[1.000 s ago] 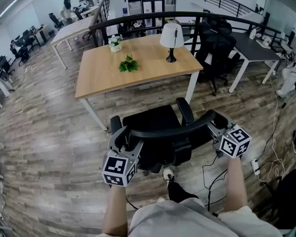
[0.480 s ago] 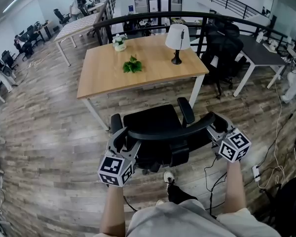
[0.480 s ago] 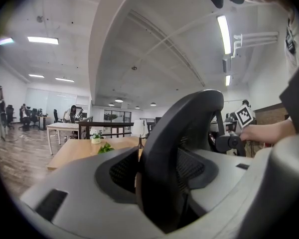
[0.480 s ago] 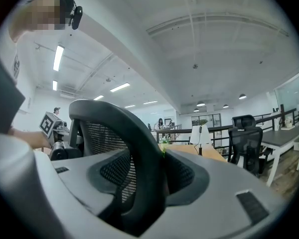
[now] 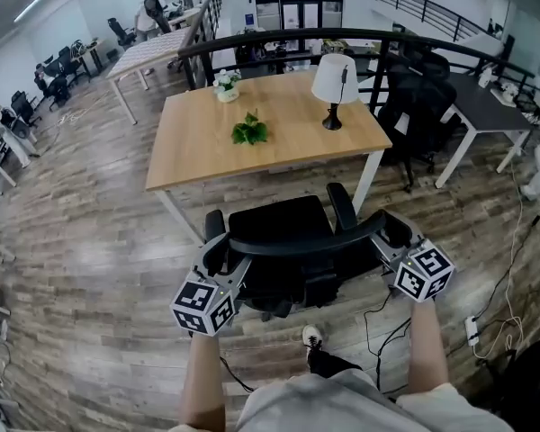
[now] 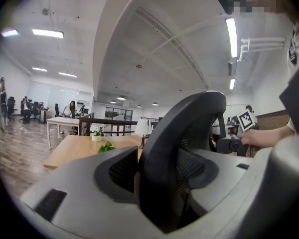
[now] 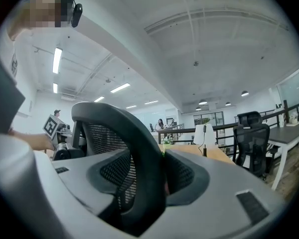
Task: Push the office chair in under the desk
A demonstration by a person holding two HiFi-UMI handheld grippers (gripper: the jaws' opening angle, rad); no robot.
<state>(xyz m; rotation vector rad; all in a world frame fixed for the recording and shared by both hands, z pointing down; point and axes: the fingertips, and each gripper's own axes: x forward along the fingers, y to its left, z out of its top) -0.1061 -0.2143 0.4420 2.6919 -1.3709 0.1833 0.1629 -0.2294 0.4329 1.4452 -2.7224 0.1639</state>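
Observation:
A black mesh office chair stands on the wood floor just before the front edge of a wooden desk, its seat facing the desk. My left gripper is shut on the left end of the curved backrest rim. My right gripper is shut on the right end. In the left gripper view the rim fills the gap between the left gripper's jaws. The right gripper view shows the rim wedged the same way in the right gripper.
On the desk stand a white lamp, a leafy sprig and a potted plant. Another black chair and a grey desk are at right. Cables and a power strip lie on the floor near my shoe.
The chair has rolled a little toward the desk, with both grippers still on the backrest rim. My view has shifted forward with it.

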